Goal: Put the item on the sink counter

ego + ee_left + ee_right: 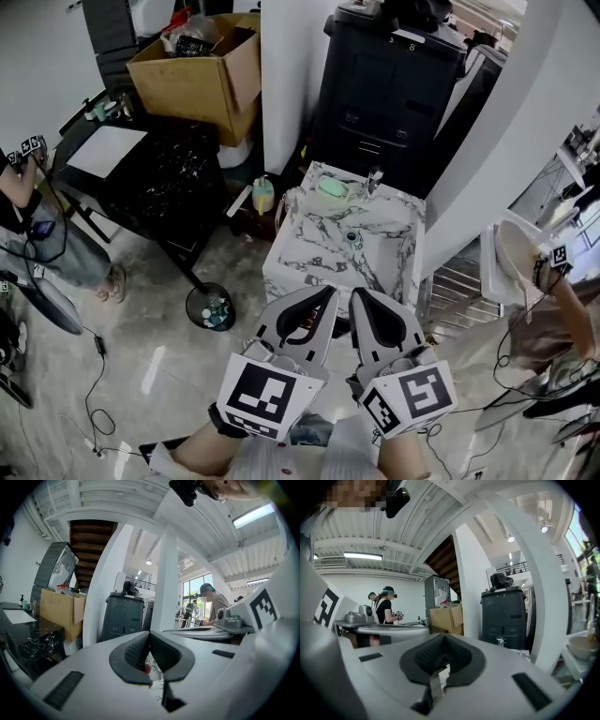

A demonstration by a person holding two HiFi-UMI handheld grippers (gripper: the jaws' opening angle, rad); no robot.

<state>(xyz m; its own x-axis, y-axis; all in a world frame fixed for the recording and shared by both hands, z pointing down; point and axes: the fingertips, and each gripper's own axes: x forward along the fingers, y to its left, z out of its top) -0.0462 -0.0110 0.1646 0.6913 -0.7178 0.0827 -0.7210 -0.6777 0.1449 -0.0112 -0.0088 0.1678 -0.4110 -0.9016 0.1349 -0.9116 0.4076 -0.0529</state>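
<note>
The left gripper (pixel 327 294) and the right gripper (pixel 357 296) are both held clenched and empty before the sink counter (pixel 309 239). A yellow-green bottle (pixel 263 195), probably the item, stands on the floor beside it; if approached with closed jaws, it could be tipped over.

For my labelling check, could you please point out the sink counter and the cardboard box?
sink counter (pixel 298 225), head view, bare marble top left of the basin.
cardboard box (pixel 183 89), head view, its outer wall.
</note>
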